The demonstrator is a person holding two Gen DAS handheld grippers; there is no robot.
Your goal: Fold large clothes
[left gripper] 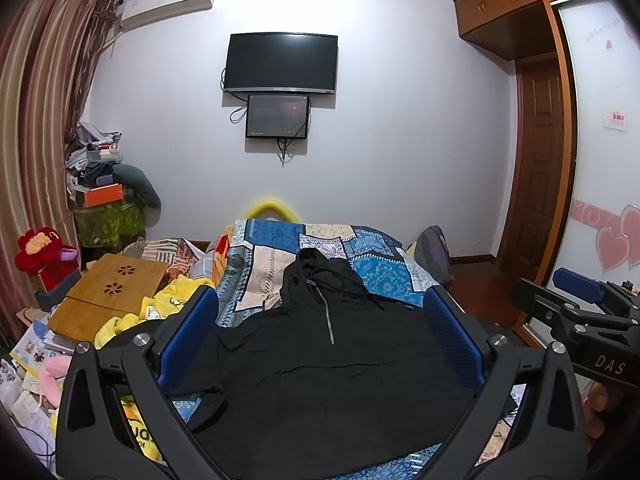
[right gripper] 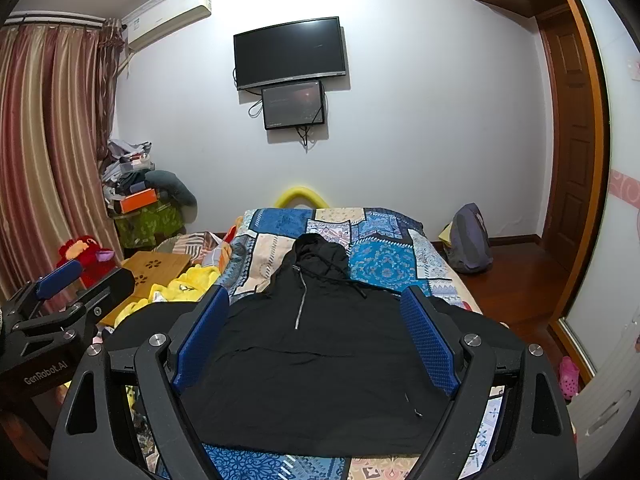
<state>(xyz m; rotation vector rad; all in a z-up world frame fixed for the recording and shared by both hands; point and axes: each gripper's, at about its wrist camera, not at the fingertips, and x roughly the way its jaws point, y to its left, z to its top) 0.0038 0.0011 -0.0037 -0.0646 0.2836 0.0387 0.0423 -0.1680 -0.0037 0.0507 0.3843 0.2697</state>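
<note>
A black hooded pullover (left gripper: 320, 364) with a short zip lies flat, front up, on the patchwork bedspread (left gripper: 276, 256), hood toward the far wall. It also shows in the right wrist view (right gripper: 308, 364). My left gripper (left gripper: 320, 312) is open and empty, held above the garment with its blue pads spread wide. My right gripper (right gripper: 316, 312) is likewise open and empty above the garment. The right gripper appears at the right edge of the left wrist view (left gripper: 576, 300); the left gripper appears at the left of the right wrist view (right gripper: 60, 280).
A wooden lap desk (left gripper: 108, 300) and yellow clothes (left gripper: 168, 304) lie left of the bed. A red plush toy (left gripper: 40, 252), a cluttered stack (left gripper: 100, 184) and curtains stand at the left. A backpack (right gripper: 468, 240) sits on the wood floor at the right, near the wardrobe.
</note>
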